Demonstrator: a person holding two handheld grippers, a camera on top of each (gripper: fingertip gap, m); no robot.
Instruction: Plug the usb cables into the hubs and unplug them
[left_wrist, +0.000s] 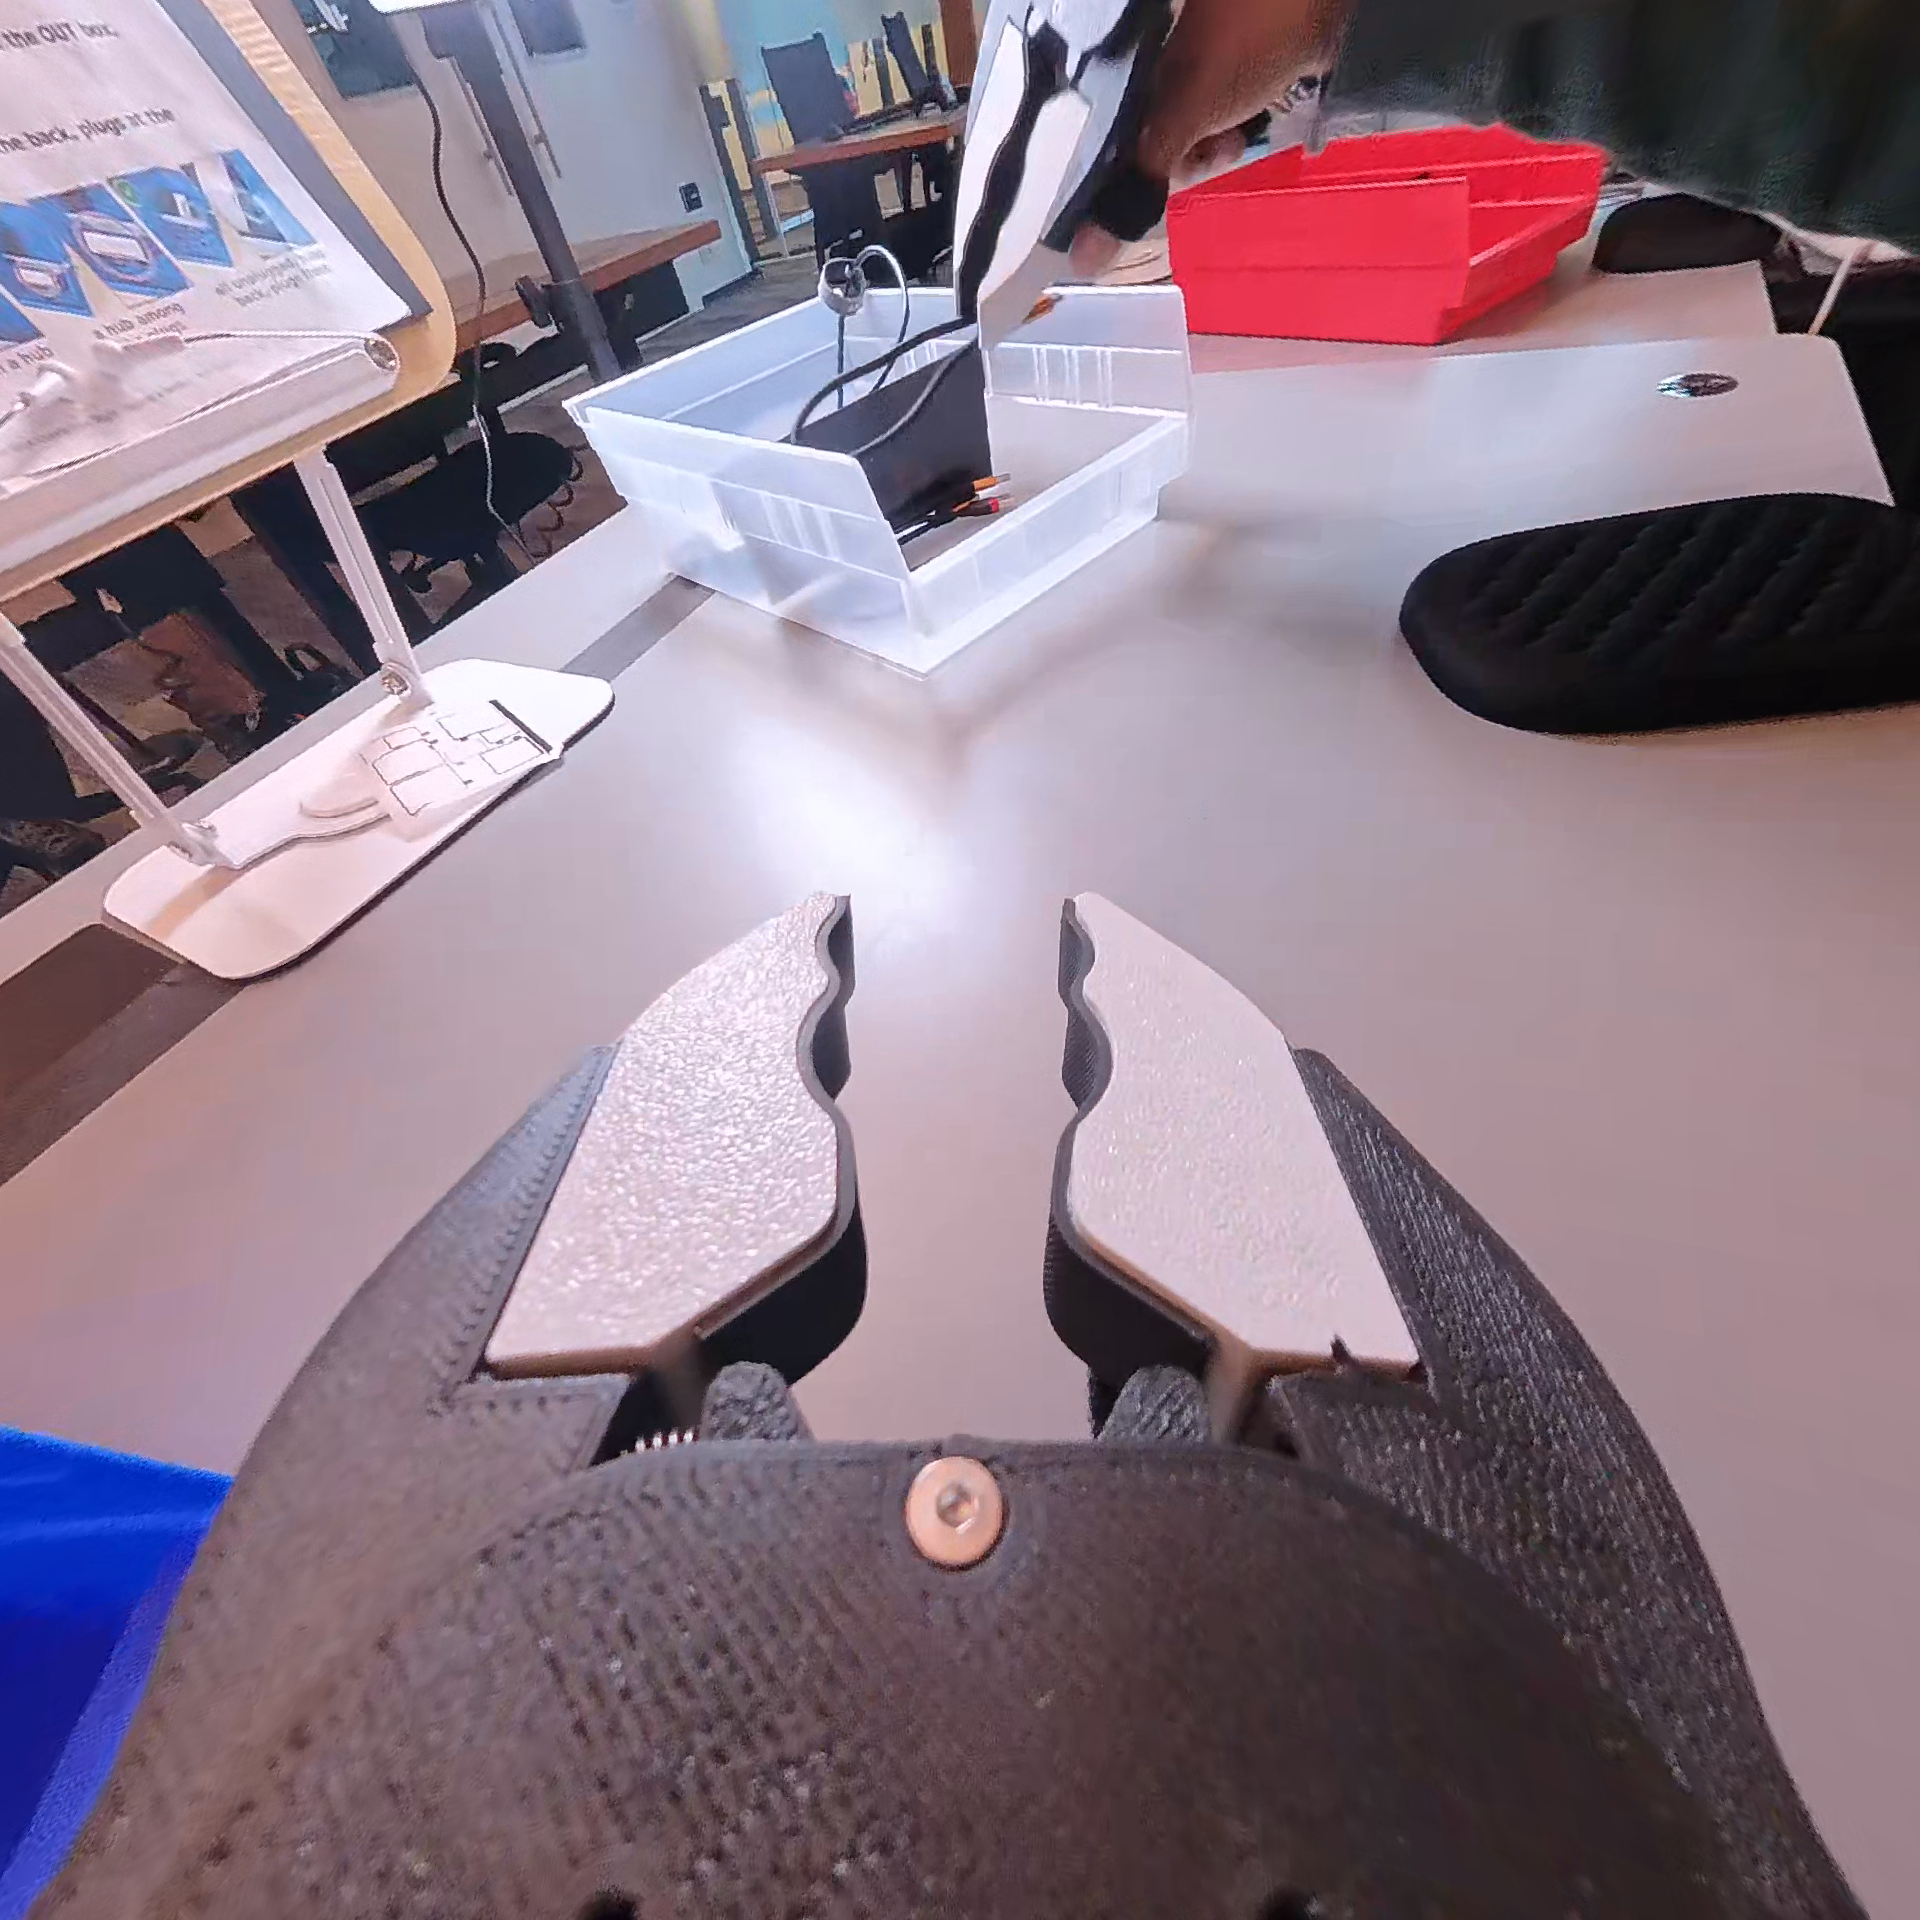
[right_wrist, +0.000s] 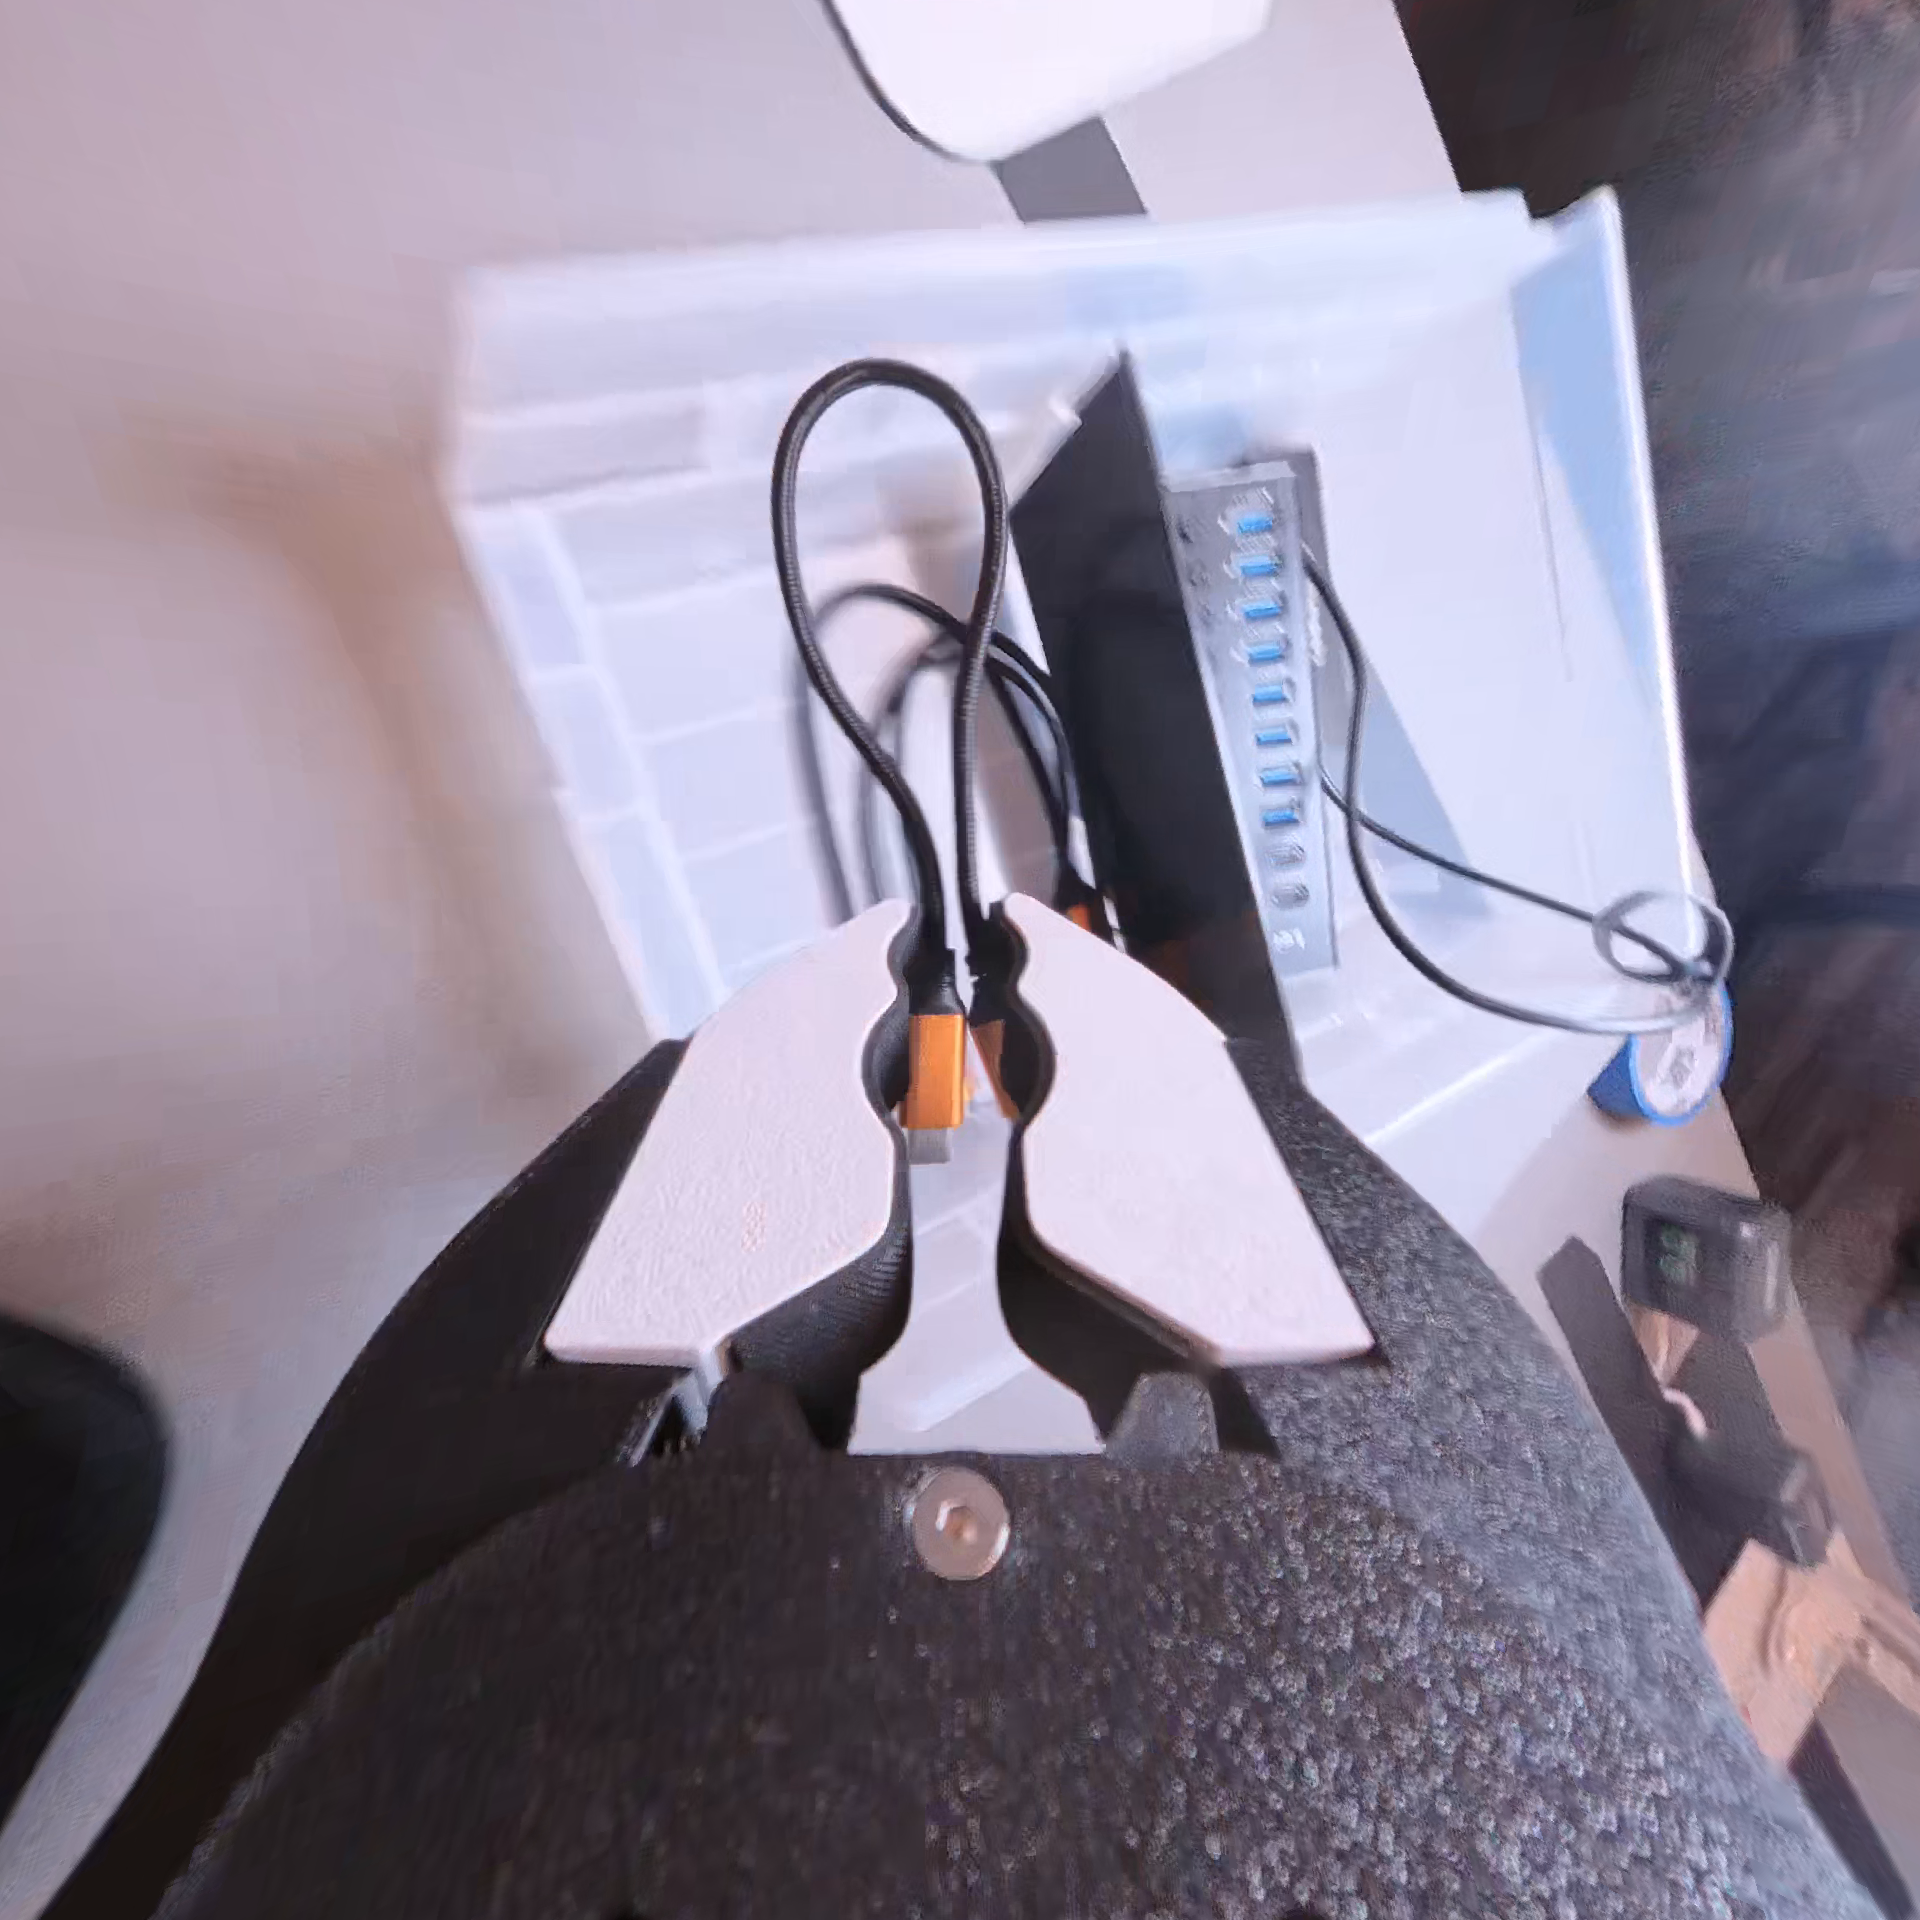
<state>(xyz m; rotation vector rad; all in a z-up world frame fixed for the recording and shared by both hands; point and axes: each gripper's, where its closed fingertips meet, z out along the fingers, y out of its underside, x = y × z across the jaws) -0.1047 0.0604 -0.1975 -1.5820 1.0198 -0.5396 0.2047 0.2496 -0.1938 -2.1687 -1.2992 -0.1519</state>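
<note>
Left wrist view: the left claw (left_wrist: 956, 997) hangs apart and empty over the smooth grey table (left_wrist: 1351, 1039); a clear bin (left_wrist: 831, 520) sits ahead.

Right wrist view: the right claw (right_wrist: 961, 935) is clamped on a light, floppy braided cable (right_wrist: 800, 582) at its stiff orange plugs (right_wrist: 933, 1070), probably the best hold. The hub (right_wrist: 1268, 686) stands in the bin.

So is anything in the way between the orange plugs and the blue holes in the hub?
Nothing visible blocks it. The right gripper is shut on the cable by its orange plugs. The hub stands upright in the clear bin, beside a black block, ports facing out and uncovered.
</note>
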